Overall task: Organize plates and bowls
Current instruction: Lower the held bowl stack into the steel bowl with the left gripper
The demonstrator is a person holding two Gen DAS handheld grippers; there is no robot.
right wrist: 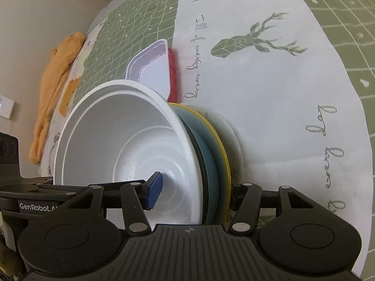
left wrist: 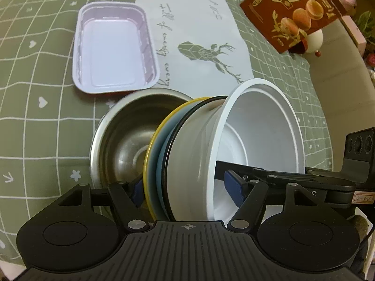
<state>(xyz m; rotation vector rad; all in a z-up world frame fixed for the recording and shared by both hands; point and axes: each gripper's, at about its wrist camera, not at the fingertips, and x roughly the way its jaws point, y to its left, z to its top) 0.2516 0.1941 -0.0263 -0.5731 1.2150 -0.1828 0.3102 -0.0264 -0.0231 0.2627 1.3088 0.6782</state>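
Observation:
A stack of a white plastic bowl, a black-rimmed dish and a blue plate with a yellow rim is held on edge above a steel bowl. My left gripper is shut on the stack, one pad inside the white bowl and one behind the yellow-rimmed plate. My right gripper is shut on the same stack from the other side; the white bowl and yellow-rimmed plate sit between its fingers. The steel bowl is mostly hidden in the right wrist view.
A rectangular white and pink tray with a red underside lies on the green checked tablecloth. A white deer-print runner crosses the table. A quail eggs packet stands at the far right. An orange cloth hangs beyond the table's edge.

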